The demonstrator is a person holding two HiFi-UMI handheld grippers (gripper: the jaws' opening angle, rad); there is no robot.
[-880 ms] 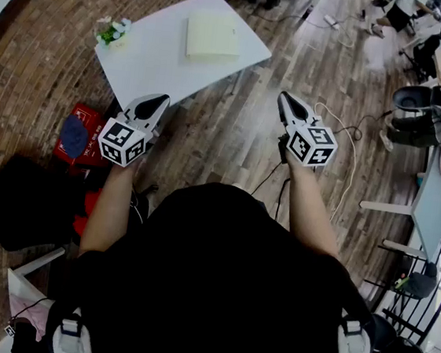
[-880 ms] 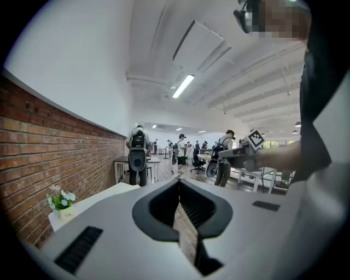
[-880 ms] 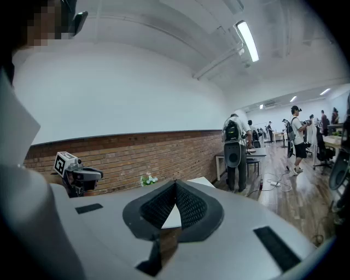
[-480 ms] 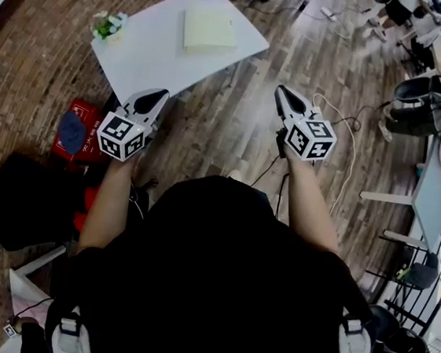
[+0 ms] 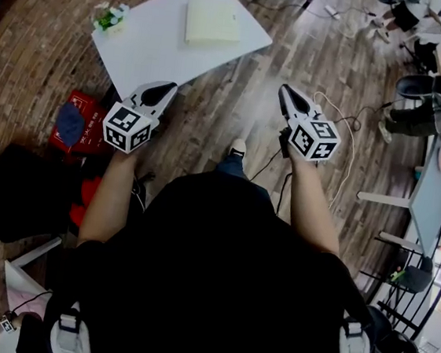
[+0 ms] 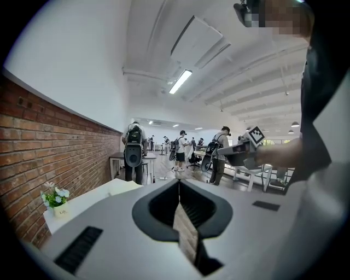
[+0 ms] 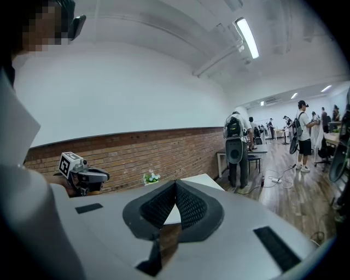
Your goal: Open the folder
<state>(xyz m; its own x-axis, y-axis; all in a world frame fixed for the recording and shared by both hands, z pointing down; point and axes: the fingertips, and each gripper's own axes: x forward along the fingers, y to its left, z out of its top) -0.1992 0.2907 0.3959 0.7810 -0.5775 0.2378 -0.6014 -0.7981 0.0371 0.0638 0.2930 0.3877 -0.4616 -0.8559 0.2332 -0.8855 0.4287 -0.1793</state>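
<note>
We carry the left gripper and right gripper with jaws closed on nothing, well short of the pale yellow folder lying flat on the white table ahead, which looks light, thin and flexible, best taken by its cover's free edge.

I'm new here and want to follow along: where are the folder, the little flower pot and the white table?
folder [image 5: 213, 19], head view, middle of its pale yellow cover.
flower pot [image 5: 109, 18], head view, on the blooms.
white table [image 5: 152, 49], head view, bare top.
</note>
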